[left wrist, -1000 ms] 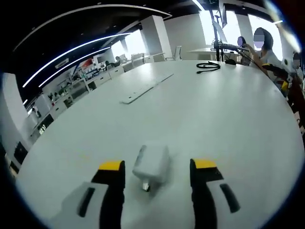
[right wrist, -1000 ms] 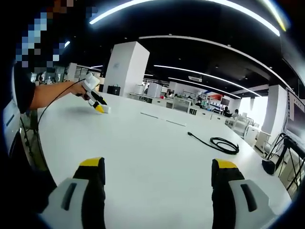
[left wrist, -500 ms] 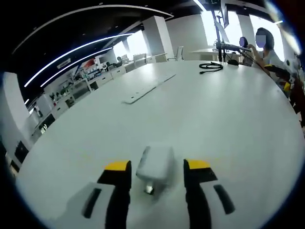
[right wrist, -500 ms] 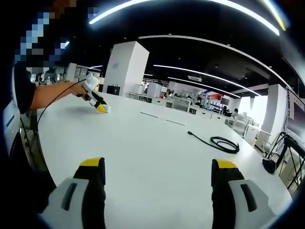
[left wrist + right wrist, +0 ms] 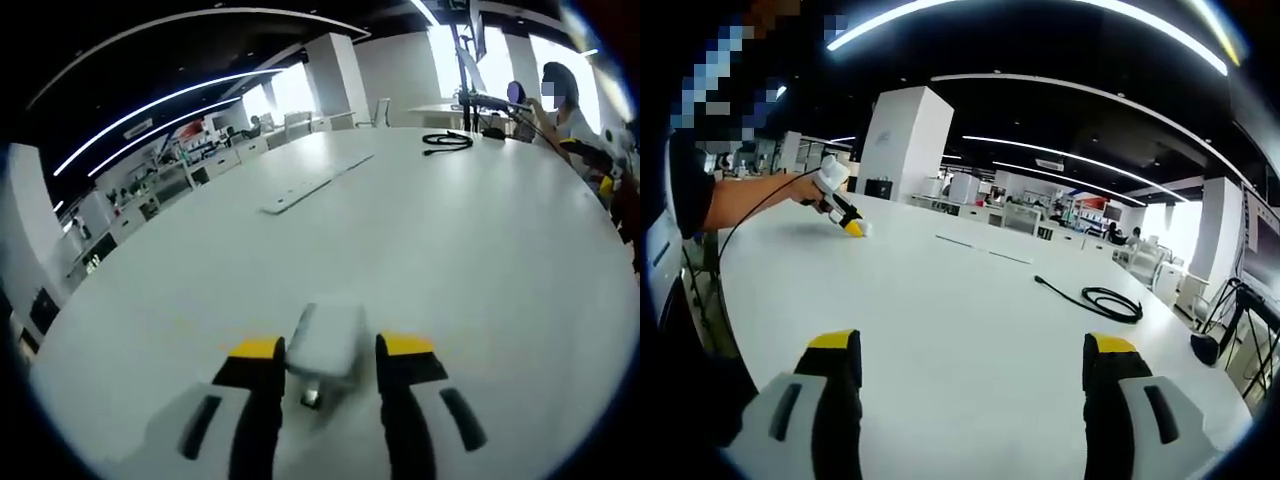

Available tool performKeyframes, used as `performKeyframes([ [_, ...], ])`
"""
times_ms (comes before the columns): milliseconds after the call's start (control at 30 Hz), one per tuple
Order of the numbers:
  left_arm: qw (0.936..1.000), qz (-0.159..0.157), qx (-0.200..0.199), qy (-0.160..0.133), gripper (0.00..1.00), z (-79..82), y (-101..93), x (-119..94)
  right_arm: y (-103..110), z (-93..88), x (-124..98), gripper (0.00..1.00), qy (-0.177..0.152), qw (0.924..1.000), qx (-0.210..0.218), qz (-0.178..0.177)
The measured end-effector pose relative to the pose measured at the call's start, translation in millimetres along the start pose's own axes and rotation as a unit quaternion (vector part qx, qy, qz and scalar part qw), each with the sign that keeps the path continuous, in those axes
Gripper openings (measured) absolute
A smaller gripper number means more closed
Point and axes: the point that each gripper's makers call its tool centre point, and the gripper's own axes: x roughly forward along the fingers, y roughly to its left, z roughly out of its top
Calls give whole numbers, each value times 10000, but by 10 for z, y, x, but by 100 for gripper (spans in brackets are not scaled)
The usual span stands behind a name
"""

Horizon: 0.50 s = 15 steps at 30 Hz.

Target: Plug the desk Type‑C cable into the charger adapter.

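Flanking the white charger adapter [image 5: 327, 338] low in the centre of the left gripper view, the left gripper [image 5: 331, 347] had its yellow-tipped jaws set at the block's two sides, seemingly touching it, so it read as clenched on the adapter, though firm contact could not be confirmed. The adapter lay on the white table [image 5: 480, 240], its long axis running along the jaws. Far off at the upper right of that view lay the coiled black Type-C cable [image 5: 447, 141], well apart from the adapter. In the right gripper view, the right gripper [image 5: 973, 345] hovered released, jaws wide, with the cable [image 5: 1098, 298] ahead toward the right; this hand looked the nearer one to fetch it.
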Motion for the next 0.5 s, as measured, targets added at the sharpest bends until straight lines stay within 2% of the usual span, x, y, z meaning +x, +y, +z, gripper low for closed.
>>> performKeyframes([
  [500, 9995, 56, -300, -125, 27, -1, 35, -8, 23, 3, 8, 92, 17, 10000, -10, 16],
])
